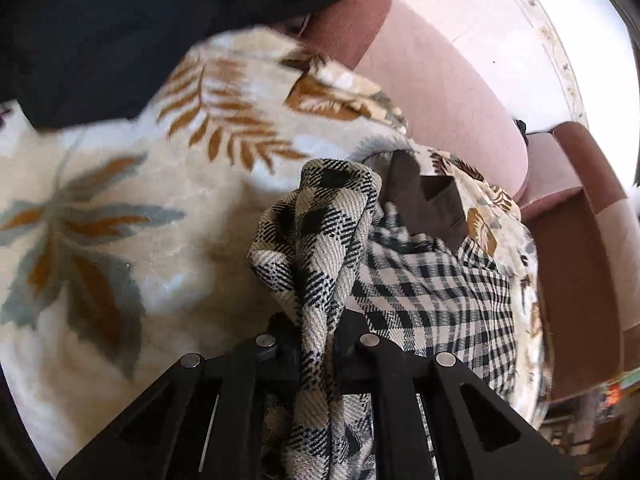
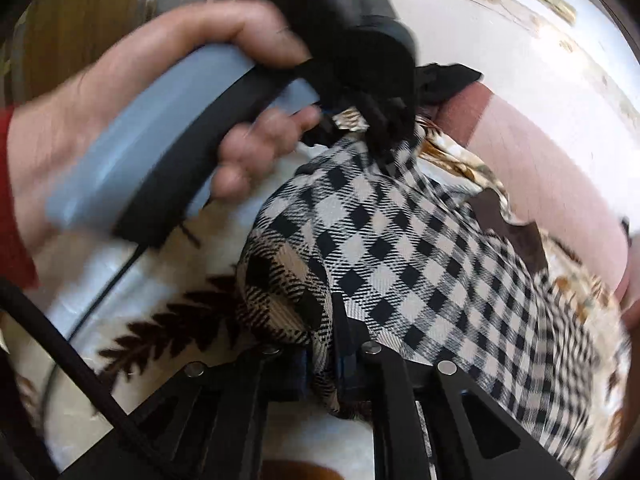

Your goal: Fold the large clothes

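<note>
So we're mid-fold on the black-and-cream checked woven garment [image 1: 420, 280], which lies partly bunched on the leaf-print fleece blanket [image 1: 120, 220] that covers the pink sofa [image 1: 460, 92]. Both ends of it are lifted off the blanket while the rest trails toward the sofa's back cushion.

Our left hand-held gripper [image 1: 318, 344] is clamped on a gathered edge of the checked garment; the cloth rises up between its fingers in a thick twisted bunch. Our right hand-held gripper [image 2: 326, 354] is likewise pinching a fold of the same garment, with cloth wedged between the two fingers.

In the right wrist view we can see our left hand [image 2: 132, 92], red cuff at the wrist, wrapped around the grey-and-black handle of the other tool, tilted down toward the sofa's back cushion, where its tip meets the far corner of the garment. That view is fairly blurred, so fine detail there is hard to call.

Our guess on the step: we've got two corners and are carrying one edge over to make a fold. The next move probably calls for pulling the two grips apart so the cloth goes taut and flat, then laying the held edge down evenly on the blanket. A dark brown piece of fabric [image 1: 424, 196] sits just beside the garment, toward the sofa back, and could get caught up in the fold.
</note>
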